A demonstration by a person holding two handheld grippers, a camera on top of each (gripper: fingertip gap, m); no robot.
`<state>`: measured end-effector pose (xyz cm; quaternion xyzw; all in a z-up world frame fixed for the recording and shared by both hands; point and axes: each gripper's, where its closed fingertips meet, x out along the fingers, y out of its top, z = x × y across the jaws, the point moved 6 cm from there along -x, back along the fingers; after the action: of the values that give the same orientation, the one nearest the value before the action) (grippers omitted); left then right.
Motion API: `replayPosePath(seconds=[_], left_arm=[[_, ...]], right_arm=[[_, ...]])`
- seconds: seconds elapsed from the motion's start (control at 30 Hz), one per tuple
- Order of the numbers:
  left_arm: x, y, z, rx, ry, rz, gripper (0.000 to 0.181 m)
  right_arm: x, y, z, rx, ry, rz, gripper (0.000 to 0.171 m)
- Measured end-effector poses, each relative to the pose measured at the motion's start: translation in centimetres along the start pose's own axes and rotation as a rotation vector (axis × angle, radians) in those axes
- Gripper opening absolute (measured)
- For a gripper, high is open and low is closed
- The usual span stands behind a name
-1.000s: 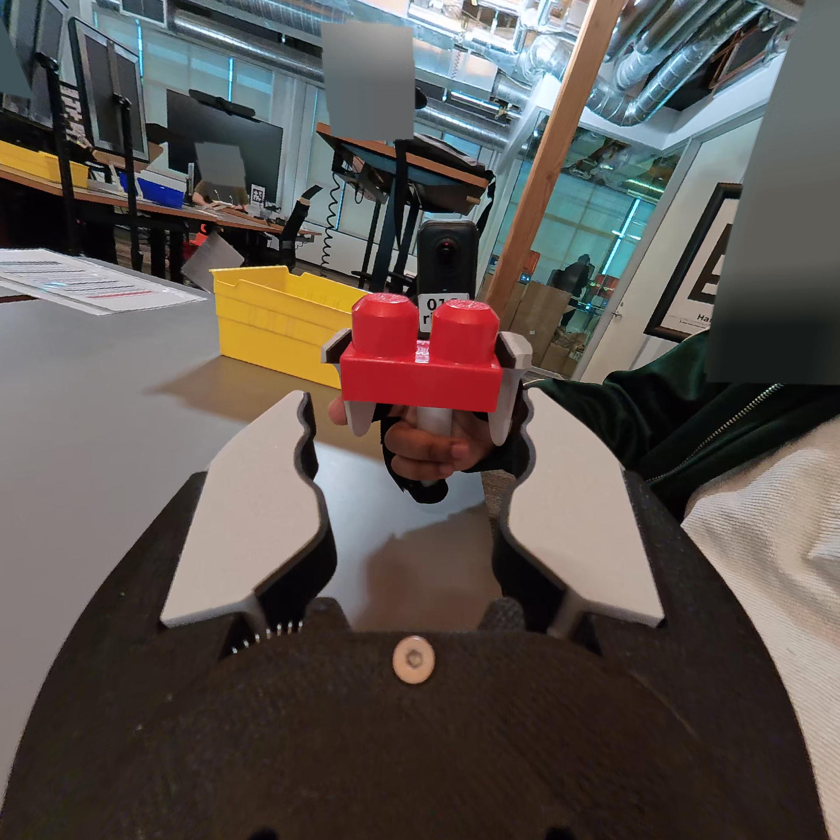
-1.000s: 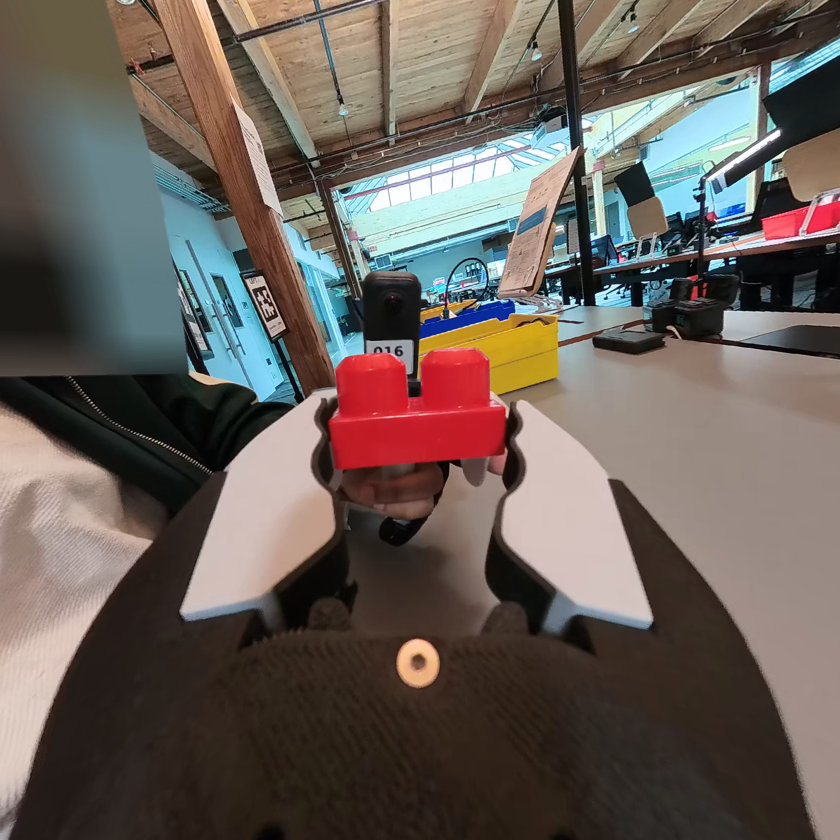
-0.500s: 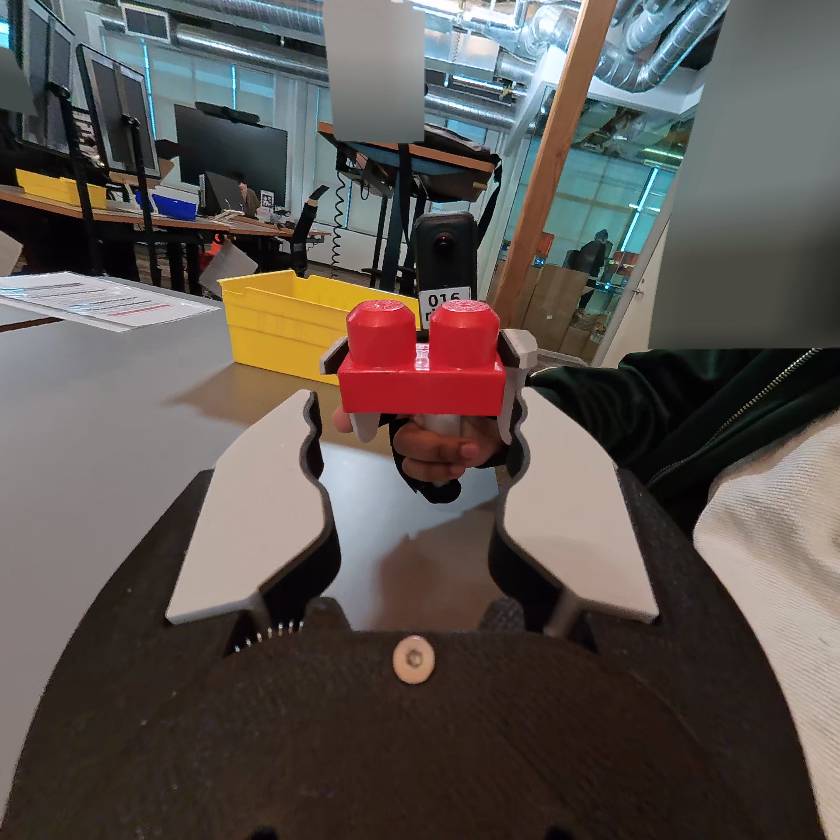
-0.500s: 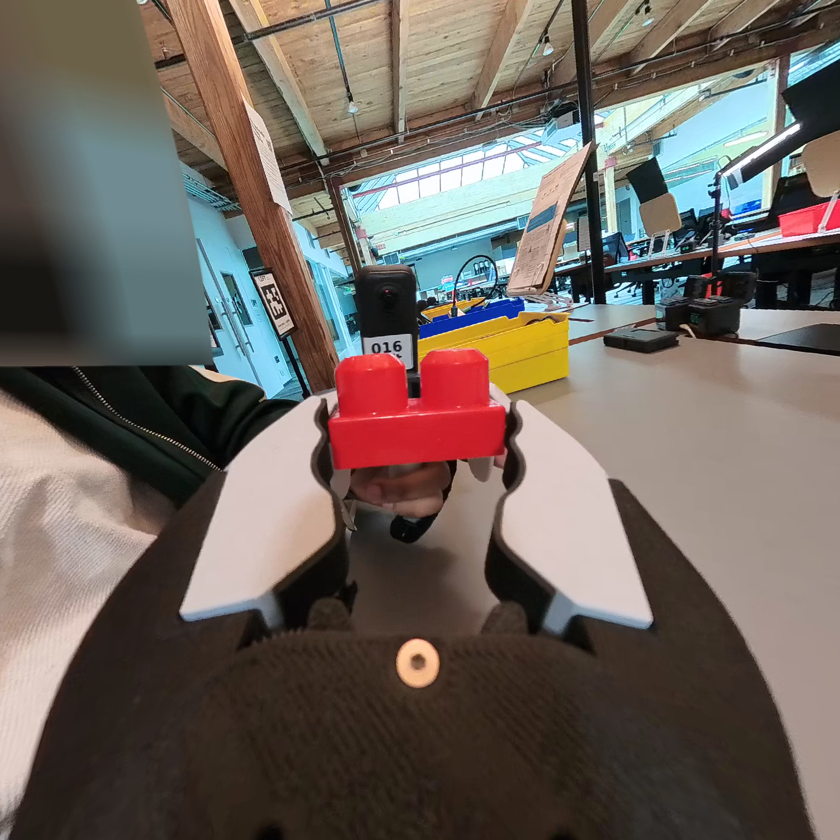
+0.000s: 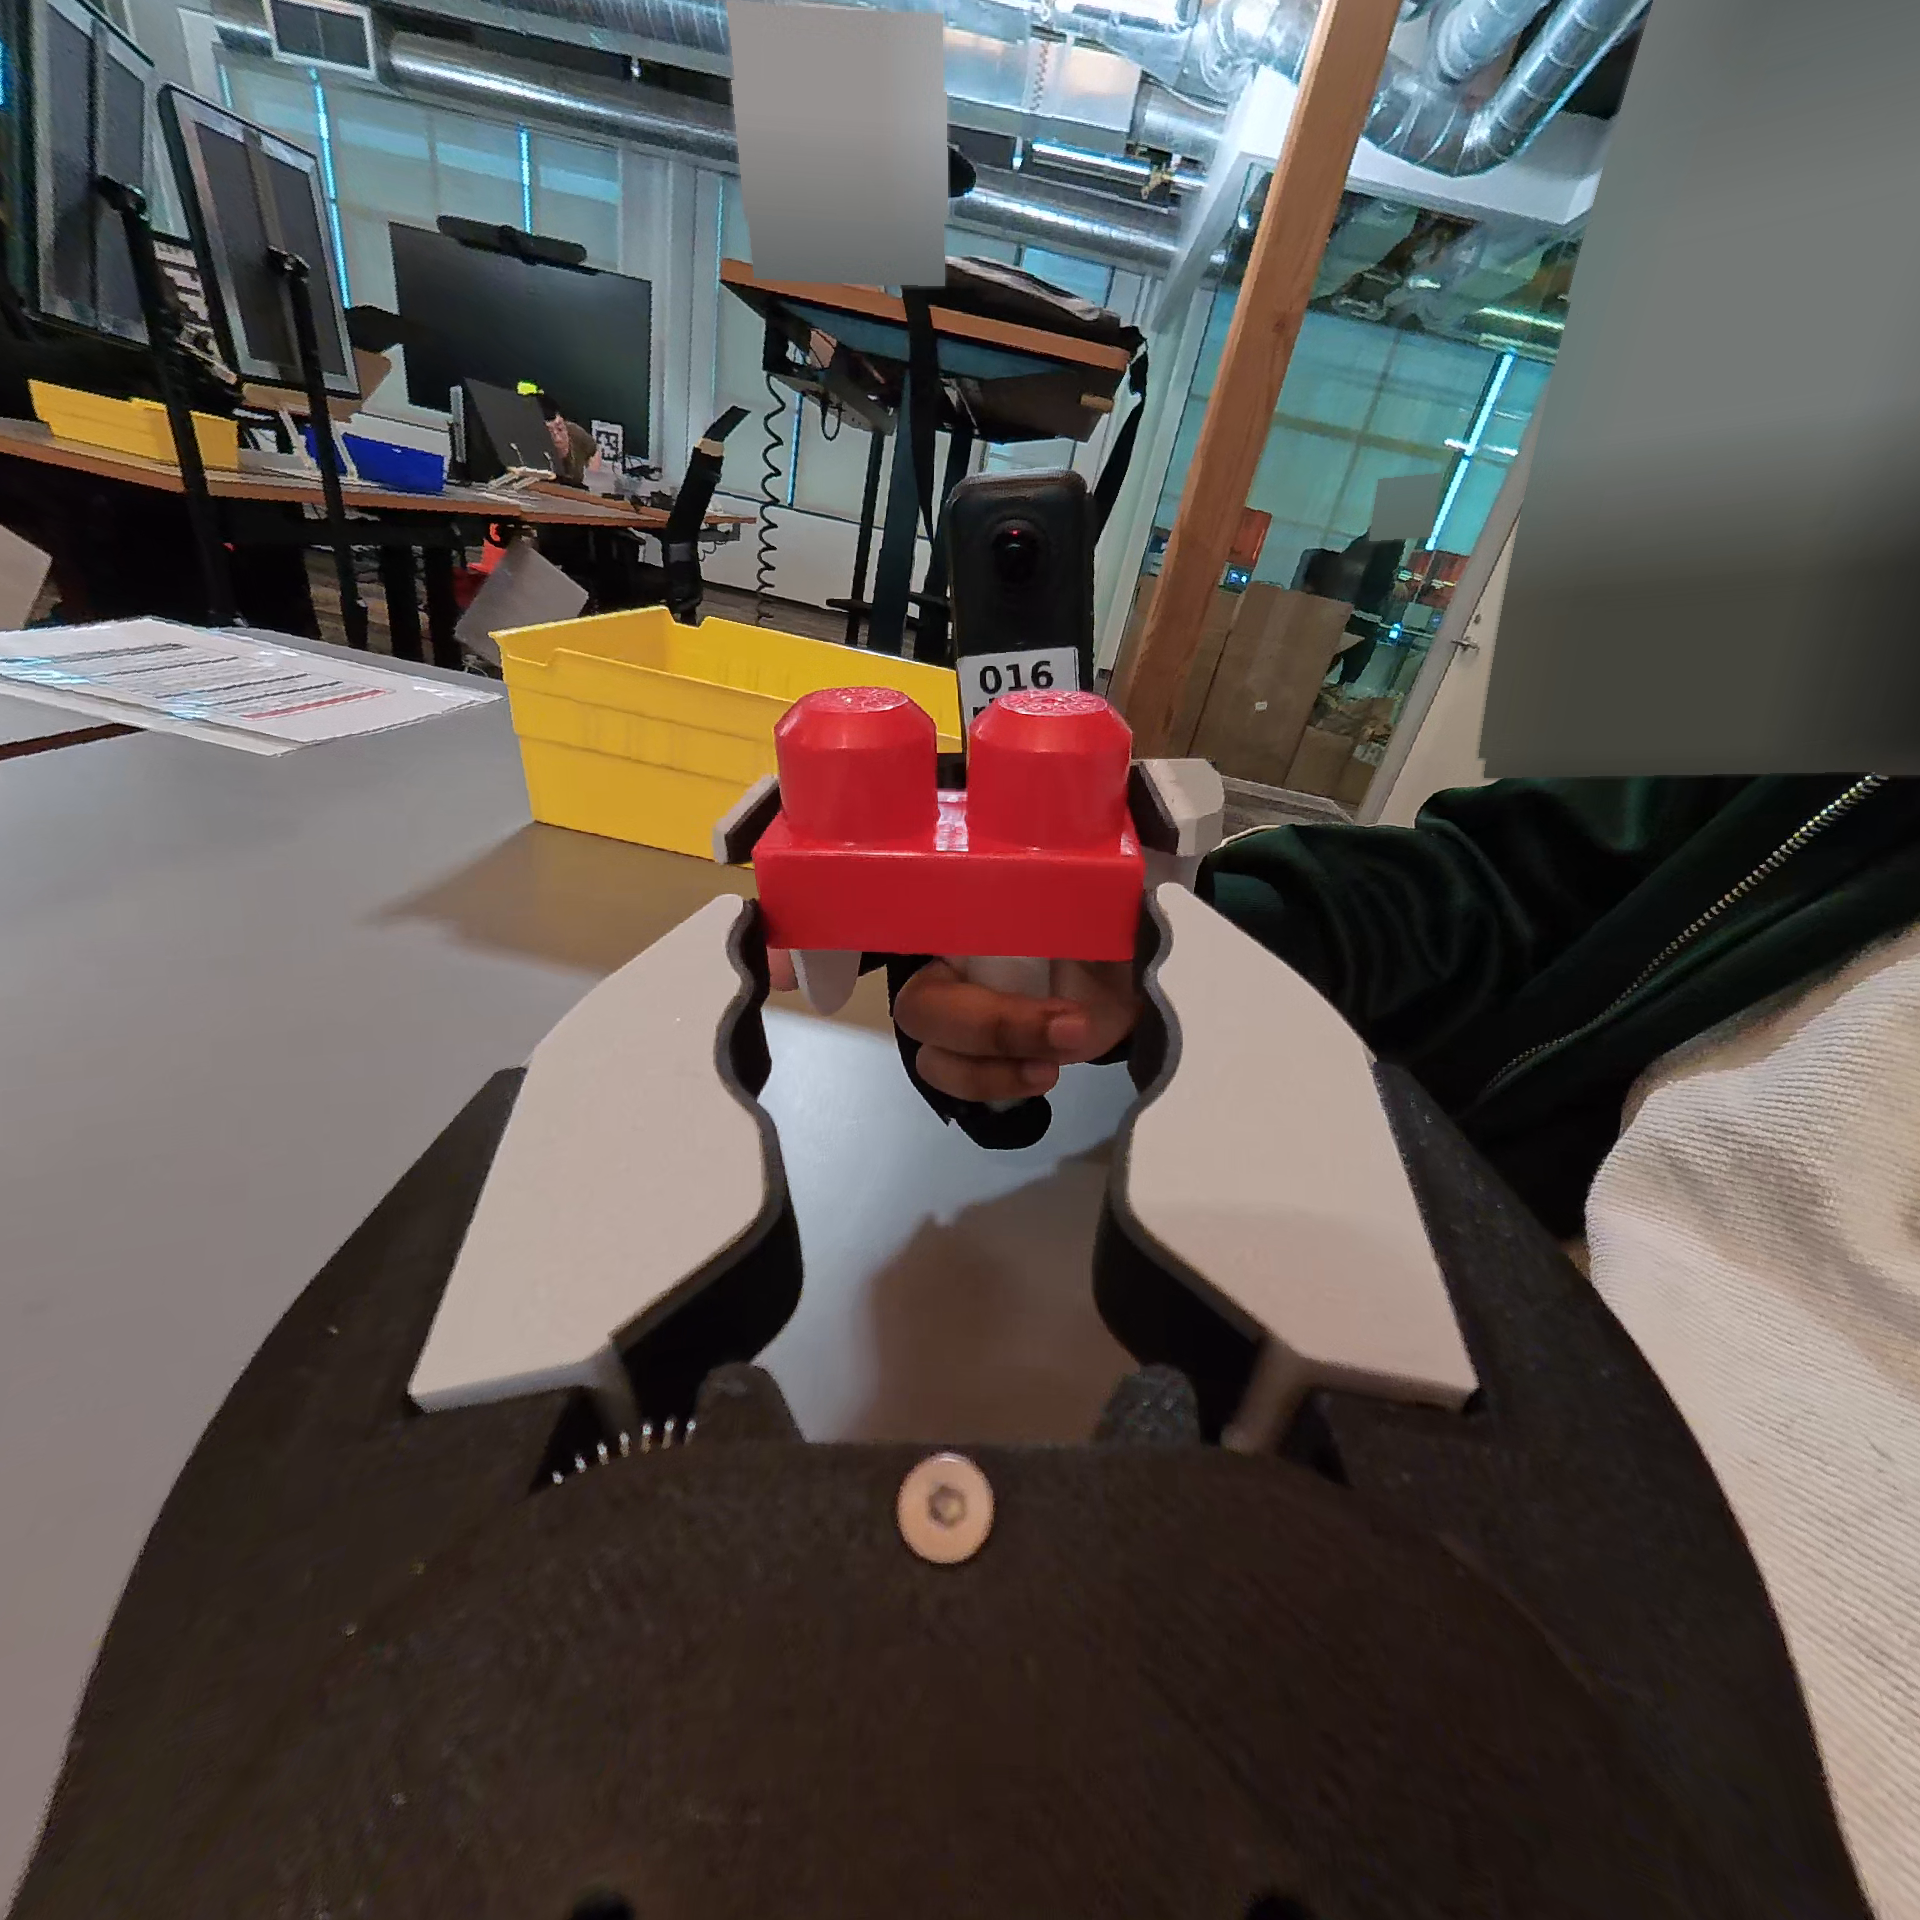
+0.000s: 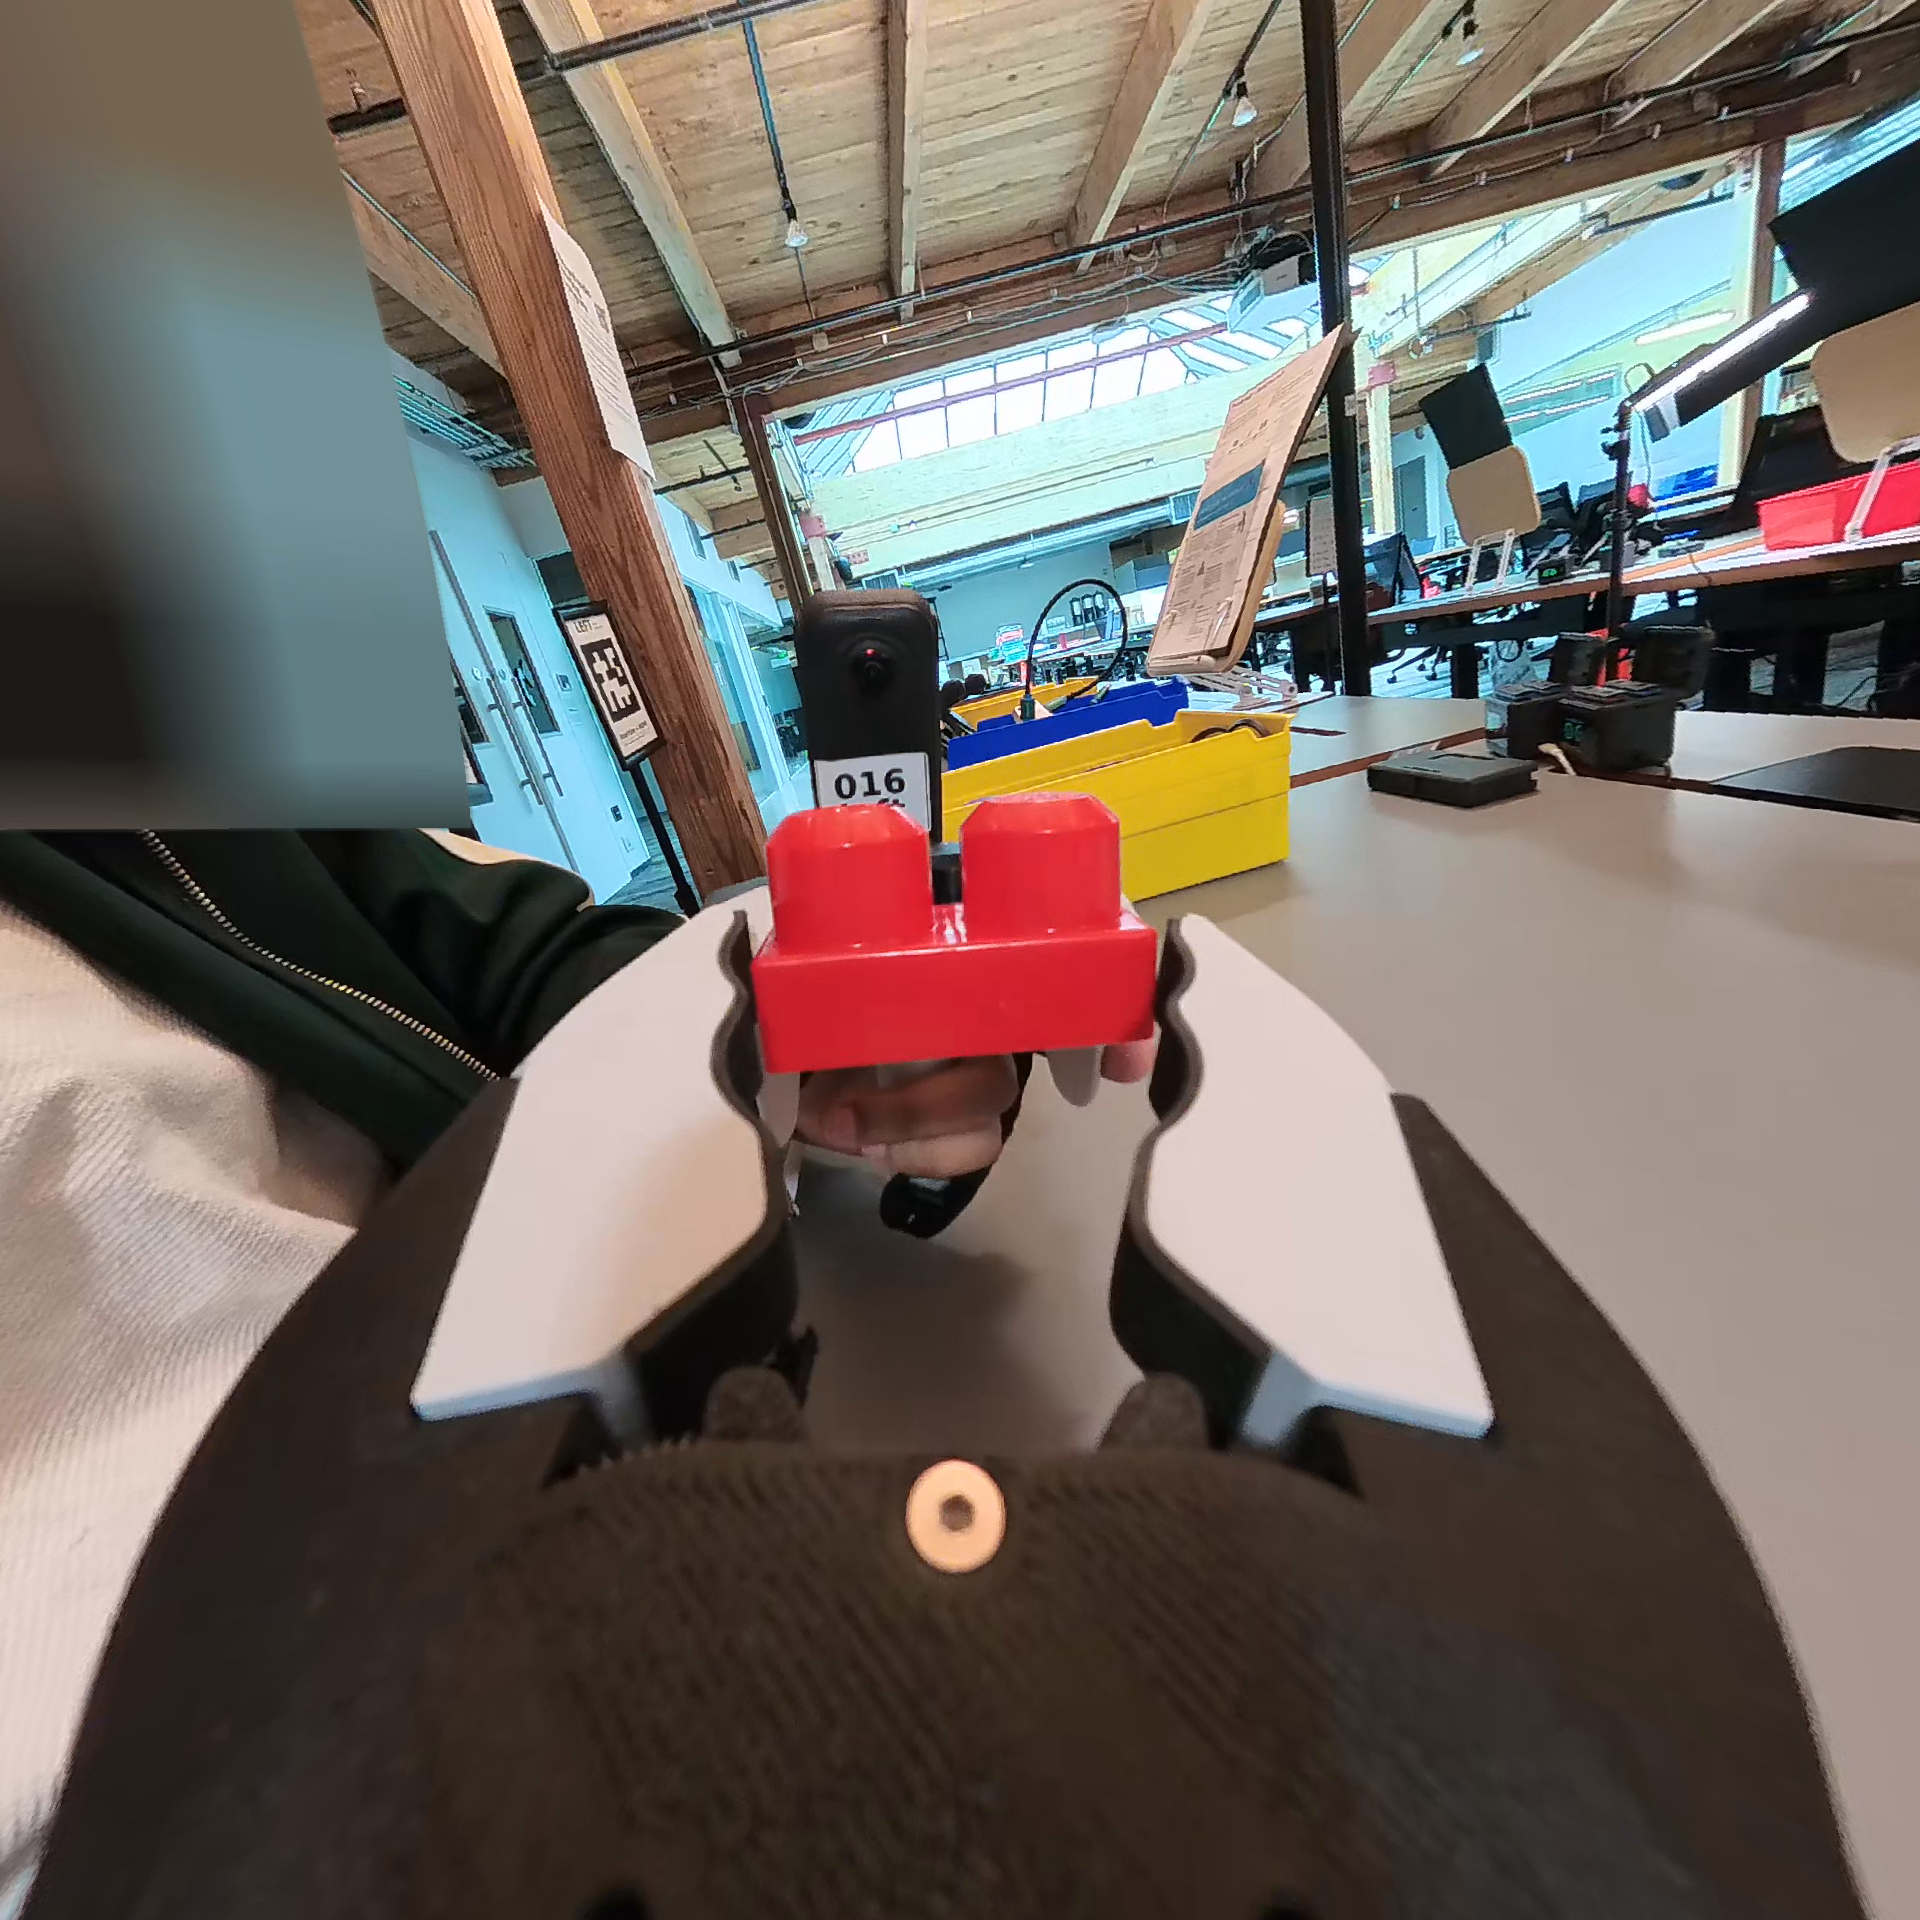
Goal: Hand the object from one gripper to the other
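Note:
A red two-stud brick (image 5: 948, 899) is held in the air above the grey table (image 5: 260, 987), between the two grippers, which face each other. My left gripper (image 5: 945, 920) has its fingertips pressed against both ends of the brick. The right gripper's grey fingers (image 5: 1179, 810) flank the brick from the far side. In the right wrist view the brick (image 6: 951, 992) sits between the tips of my right gripper (image 6: 948, 987), which is shut on it. A hand shows under the brick in both views.
A yellow bin (image 5: 665, 717) stands on the table behind the brick, with a printed sheet (image 5: 208, 675) to its left. In the right wrist view there are yellow (image 6: 1153, 800) and blue (image 6: 1081, 717) bins and black devices (image 6: 1455, 779). The person's jacket (image 5: 1507, 987) is close by. Left and right tips are no more than a few centimetres apart.
My left gripper has moved forward to the brick and its fingers have narrowed onto the brick's ends. The right gripper has kept its grip and hardly moved.

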<state>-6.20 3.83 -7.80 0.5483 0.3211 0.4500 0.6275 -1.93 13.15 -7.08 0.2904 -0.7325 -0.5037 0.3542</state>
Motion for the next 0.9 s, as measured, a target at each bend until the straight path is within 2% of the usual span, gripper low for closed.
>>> replayPosePath(seconds=[0.9], left_arm=[[-0.61, 0.81, -0.86, 0.009, 0.085, 0.036, 0.067]], right_arm=[[-0.55, 0.46, 0.77, 0.027, -0.059, 0.025, 0.072]])
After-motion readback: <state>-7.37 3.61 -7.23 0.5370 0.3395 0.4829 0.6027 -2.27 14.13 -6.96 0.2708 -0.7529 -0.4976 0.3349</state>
